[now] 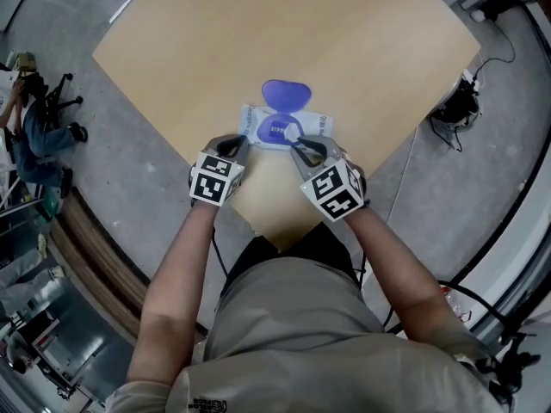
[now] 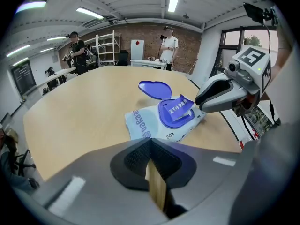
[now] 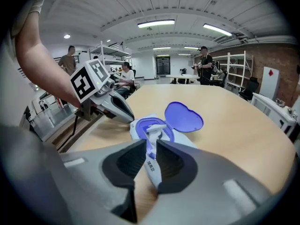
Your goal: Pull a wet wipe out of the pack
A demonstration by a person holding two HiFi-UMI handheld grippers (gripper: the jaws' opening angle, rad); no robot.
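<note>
A pale blue wet wipe pack [image 1: 318, 126] [image 2: 143, 123] lies on the wooden table [image 1: 344, 33], close to its near corner. Its purple lid [image 1: 286, 95] [image 3: 183, 117] is flipped open, away from me. A blue seal flap [image 2: 179, 109] [image 3: 153, 134] with white print stands up from the opening. My right gripper [image 1: 301, 147] [image 3: 149, 161] is shut on this flap at the pack's near right. My left gripper [image 1: 234, 147] [image 2: 152, 168] is shut with nothing in it, low by the pack's near left edge. No pulled-out wipe is visible.
The table's near corner [image 1: 274, 241] lies just below my grippers. Cables and a dark device [image 1: 456, 106] sit on the floor to the right, an office chair [image 1: 60, 101] to the left. Two people [image 2: 168, 46] stand by shelves far off.
</note>
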